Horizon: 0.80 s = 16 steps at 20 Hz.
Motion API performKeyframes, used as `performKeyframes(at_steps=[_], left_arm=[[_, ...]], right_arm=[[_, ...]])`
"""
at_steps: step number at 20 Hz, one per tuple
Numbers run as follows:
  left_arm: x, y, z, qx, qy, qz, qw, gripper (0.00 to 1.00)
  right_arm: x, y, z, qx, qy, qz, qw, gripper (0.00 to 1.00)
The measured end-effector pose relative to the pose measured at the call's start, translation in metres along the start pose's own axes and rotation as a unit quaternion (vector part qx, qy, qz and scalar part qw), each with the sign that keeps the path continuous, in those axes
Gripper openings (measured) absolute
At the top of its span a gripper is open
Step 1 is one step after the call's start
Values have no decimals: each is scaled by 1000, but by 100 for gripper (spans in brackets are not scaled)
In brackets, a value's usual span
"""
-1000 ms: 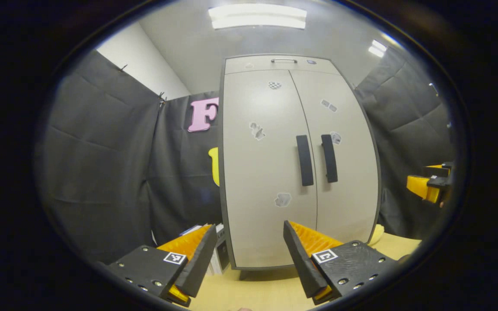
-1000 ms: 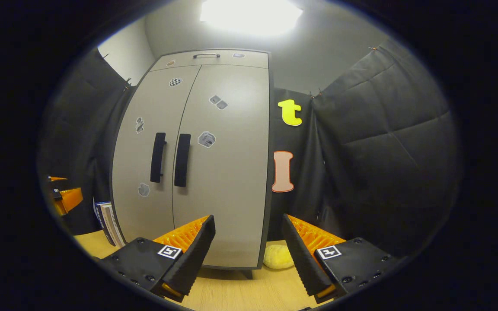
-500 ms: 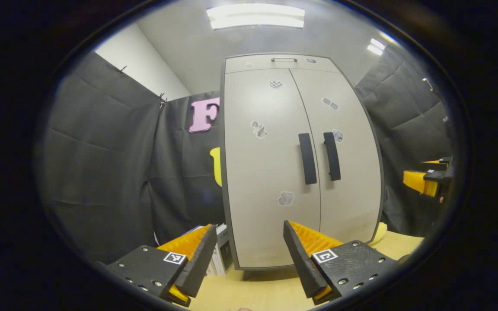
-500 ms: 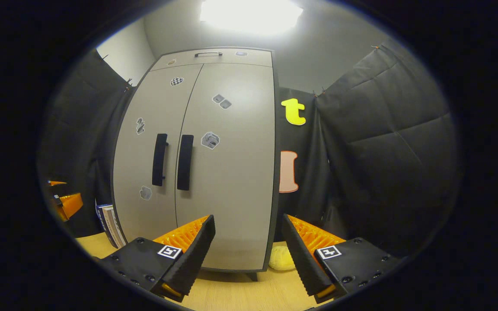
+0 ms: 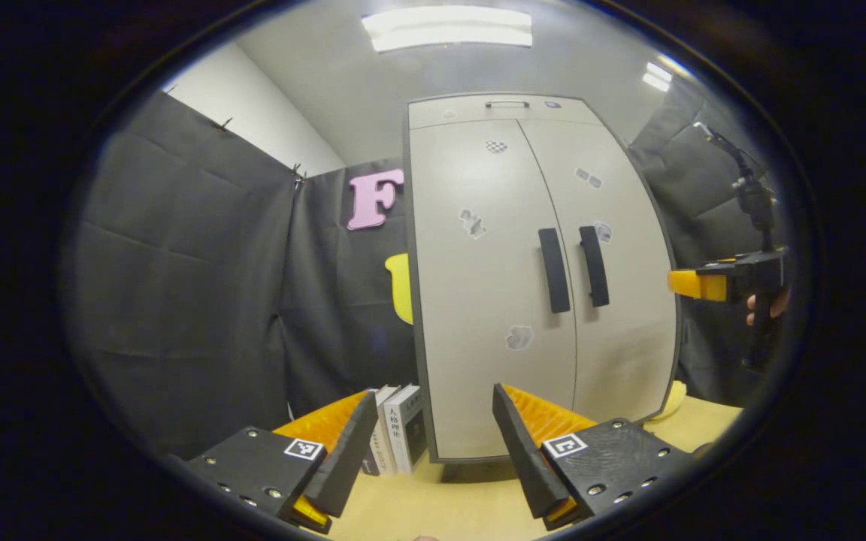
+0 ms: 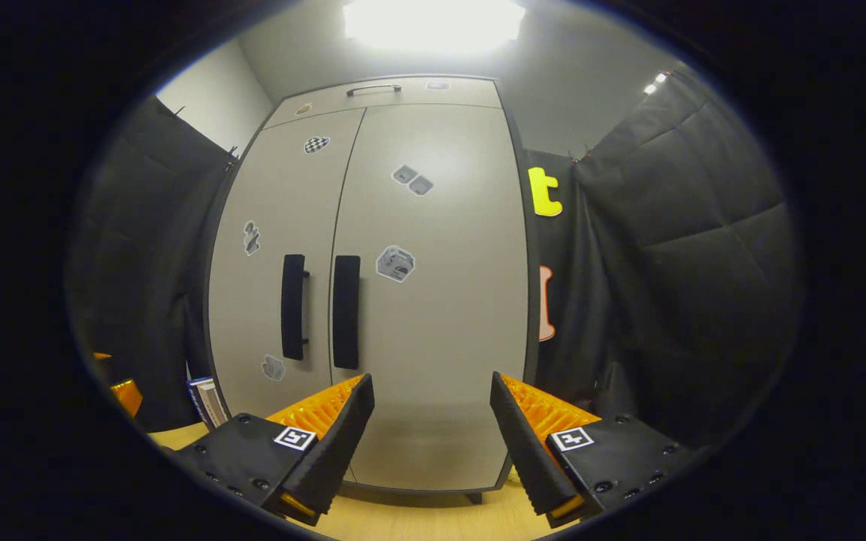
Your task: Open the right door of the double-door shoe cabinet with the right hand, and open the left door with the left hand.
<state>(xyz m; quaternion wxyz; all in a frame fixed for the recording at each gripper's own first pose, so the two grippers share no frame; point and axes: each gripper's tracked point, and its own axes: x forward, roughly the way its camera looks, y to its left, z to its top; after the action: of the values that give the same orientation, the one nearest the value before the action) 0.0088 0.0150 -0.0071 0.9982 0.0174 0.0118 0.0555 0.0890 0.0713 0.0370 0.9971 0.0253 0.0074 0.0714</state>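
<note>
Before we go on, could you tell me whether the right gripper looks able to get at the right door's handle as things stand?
Probably yes: the right gripper is open, and nothing stands between it and the right door's handle, which lies up and left of its line.

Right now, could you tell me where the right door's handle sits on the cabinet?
In the right gripper view, the right door's handle stands upright at mid-height, just right of the centre seam, beside the left door's handle and left of a grey sticker.

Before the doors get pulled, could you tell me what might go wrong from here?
1. The two black handles, right handle and left handle, sit close together, so the open right gripper might catch the wrong one.
2. Books stand beside the cabinet's left side; the swinging left door could knock them.
</note>
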Motion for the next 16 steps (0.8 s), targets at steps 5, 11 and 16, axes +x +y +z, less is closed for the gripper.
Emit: performKeyframes(at_steps=[5, 11, 16], left_arm=[[4, 5, 1, 5, 3, 37, 999, 89], [7, 12, -2, 3, 12, 74, 997, 90], [5, 16, -1, -3, 20, 97, 995, 90]], right_arm=[[32, 26, 7, 12, 13, 24, 1000, 98], [63, 47, 21, 23, 13, 35, 999, 98], [87, 62, 30, 32, 19, 44, 998, 97]])
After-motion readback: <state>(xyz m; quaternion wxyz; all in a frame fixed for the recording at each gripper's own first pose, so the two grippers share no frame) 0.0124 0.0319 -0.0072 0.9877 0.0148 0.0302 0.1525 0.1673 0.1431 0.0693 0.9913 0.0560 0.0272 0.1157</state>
